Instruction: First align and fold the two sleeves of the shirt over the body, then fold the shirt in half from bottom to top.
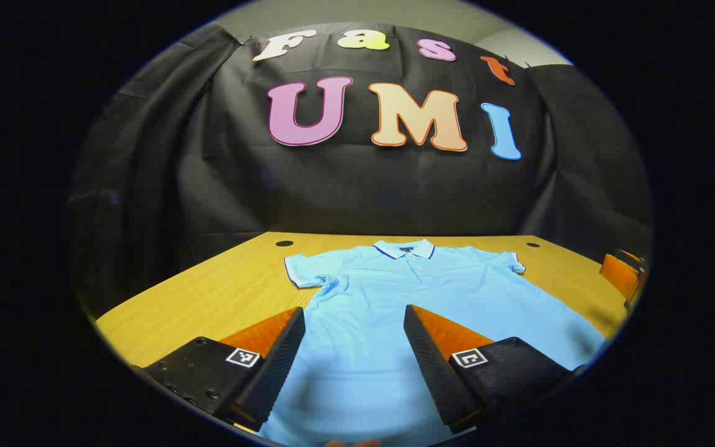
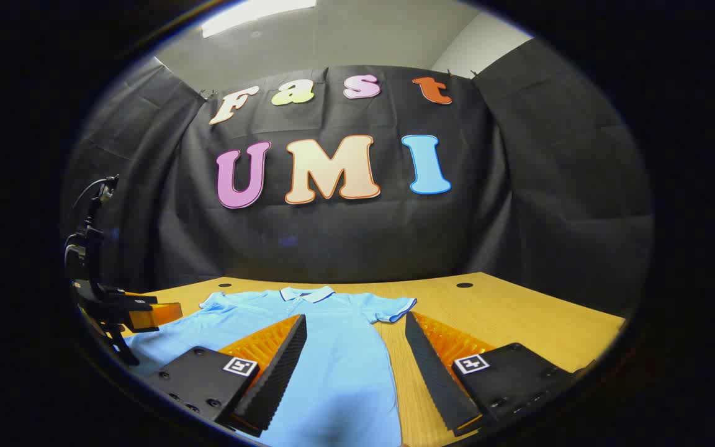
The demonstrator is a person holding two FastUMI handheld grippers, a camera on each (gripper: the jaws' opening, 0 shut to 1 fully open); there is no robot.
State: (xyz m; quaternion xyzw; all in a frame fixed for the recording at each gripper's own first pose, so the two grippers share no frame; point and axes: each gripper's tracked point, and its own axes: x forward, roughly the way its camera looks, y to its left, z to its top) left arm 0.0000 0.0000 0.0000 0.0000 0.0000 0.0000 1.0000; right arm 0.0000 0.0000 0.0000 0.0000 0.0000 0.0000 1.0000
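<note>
A light blue polo shirt (image 1: pixel 395 292) lies flat on the wooden table (image 1: pixel 221 292), collar at the far side and both short sleeves spread out. In the left gripper view its sleeves are a left sleeve (image 1: pixel 305 273) and a right sleeve (image 1: pixel 514 261). My left gripper (image 1: pixel 354 309) hovers open above the shirt's lower body, holding nothing. In the right gripper view, my right gripper (image 2: pixel 355 316) stands open over the shirt (image 2: pixel 332 360) near its right side edge, just below one sleeve (image 2: pixel 393 308). The left gripper (image 2: pixel 140 313) appears at the far left there.
Black cloth closes the booth behind and beside the table. Two small dark holes (image 1: pixel 284 243) (image 1: pixel 532 244) sit near the table's far edge. Bare wood (image 2: pixel 519 316) lies to the right of the shirt. The right gripper (image 1: pixel 623 273) is at the right edge of the left gripper view.
</note>
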